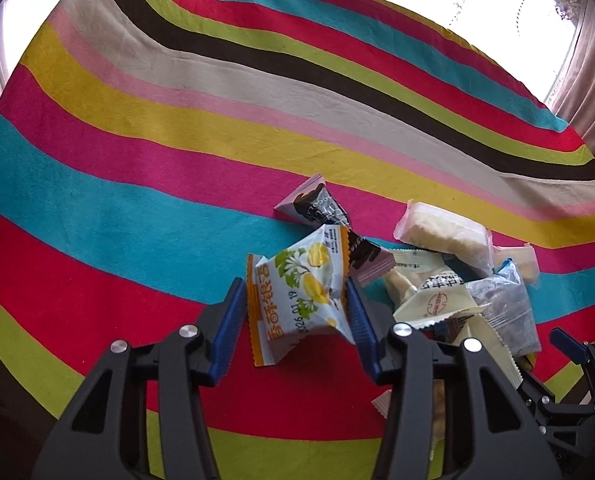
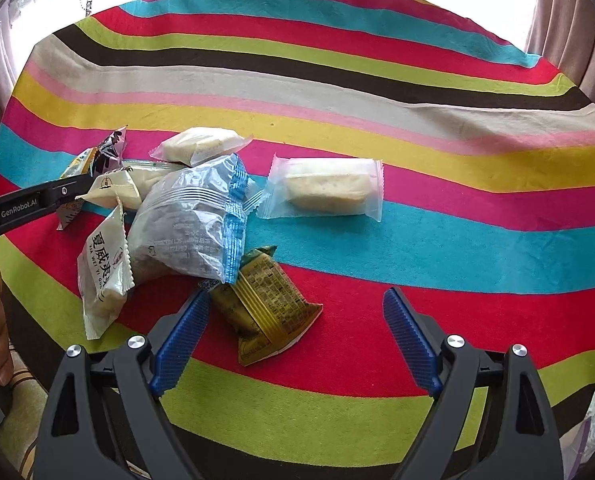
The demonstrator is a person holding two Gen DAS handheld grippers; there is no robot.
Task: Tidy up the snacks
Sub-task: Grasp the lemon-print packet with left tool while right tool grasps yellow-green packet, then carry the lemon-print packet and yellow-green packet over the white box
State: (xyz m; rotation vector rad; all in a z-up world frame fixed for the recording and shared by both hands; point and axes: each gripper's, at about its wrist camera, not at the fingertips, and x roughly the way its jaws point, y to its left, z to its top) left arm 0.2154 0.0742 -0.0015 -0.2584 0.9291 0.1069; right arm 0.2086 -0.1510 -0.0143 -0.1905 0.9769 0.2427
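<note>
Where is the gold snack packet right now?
Right wrist view: the gold packet lies on the red stripe between the open right tongs, touching the silver-blue bag.

Bright backlight, blown-out top, fisheye edges

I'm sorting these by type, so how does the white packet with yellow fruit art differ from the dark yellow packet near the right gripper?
The white packet sits between the left gripper pads, apparently pinched and crumpled; the dark yellow packet lies flat on the striped cloth between the right gripper's open jaws, ungripped. White shows pictures and an orange edge; dark yellow shows fine print. Both are small sealed snack packs.
</note>
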